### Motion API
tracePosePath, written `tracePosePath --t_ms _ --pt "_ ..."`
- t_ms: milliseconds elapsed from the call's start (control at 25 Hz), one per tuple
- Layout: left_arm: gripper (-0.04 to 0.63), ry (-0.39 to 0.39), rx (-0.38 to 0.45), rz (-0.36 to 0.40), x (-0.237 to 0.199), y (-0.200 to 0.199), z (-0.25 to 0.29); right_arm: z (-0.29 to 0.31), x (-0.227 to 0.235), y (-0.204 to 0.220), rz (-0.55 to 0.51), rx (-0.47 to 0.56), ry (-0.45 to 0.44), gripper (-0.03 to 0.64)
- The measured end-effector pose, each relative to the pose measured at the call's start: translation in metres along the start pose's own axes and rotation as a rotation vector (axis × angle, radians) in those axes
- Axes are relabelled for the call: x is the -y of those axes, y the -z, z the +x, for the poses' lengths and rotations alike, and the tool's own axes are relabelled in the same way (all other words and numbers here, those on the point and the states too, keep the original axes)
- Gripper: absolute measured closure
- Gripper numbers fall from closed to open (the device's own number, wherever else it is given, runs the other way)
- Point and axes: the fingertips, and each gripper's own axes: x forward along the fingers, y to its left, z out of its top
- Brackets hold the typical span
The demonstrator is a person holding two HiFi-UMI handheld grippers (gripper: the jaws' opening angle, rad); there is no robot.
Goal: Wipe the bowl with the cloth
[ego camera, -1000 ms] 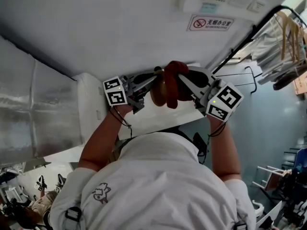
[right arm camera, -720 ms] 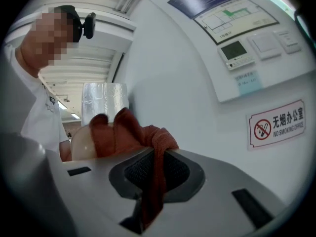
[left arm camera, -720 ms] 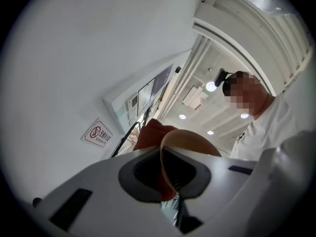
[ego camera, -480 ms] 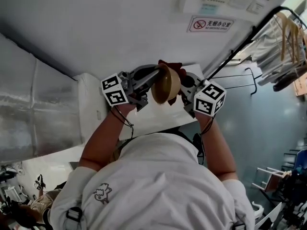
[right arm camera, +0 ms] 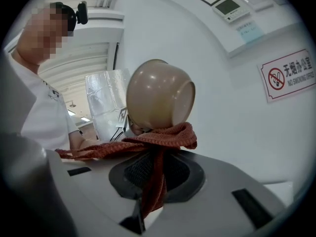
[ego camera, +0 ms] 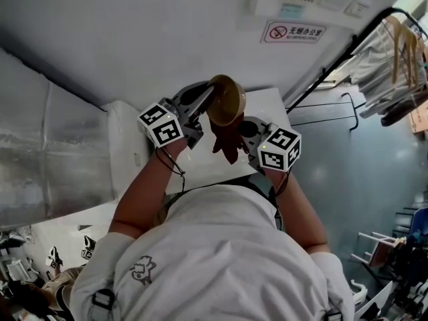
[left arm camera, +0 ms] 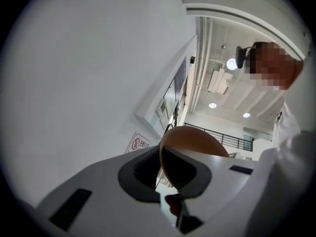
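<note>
Bowl held up by its rim, cloth just under it

At frame centre the left gripper (left arm camera: 168,174) is pinched on the rim of the tan bowl (right arm camera: 159,95), which is tilted in the air above the white table (ego camera: 267,105). The right gripper (right arm camera: 157,177) is clamped on the red cloth (right arm camera: 163,138), bunched against the bowl's rounded outside. Open air lies between the bowl's upper edge and the pale wall (ego camera: 134,39).

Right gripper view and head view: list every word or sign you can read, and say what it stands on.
"无烟办公室 / NO SMOKING OFFICE": red-bordered sign on the white wall.
Wall control panel and the label under it: print too small to read.
</note>
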Motion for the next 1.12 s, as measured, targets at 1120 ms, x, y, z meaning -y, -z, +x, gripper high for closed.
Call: tracePosePath --t_ms 1120 --pt "0.572 -0.107 -0.231 0.059 -0.012 0.080 -0.038 -0.054 0.039 -0.005 0.015 0.038 0.179 0.565"
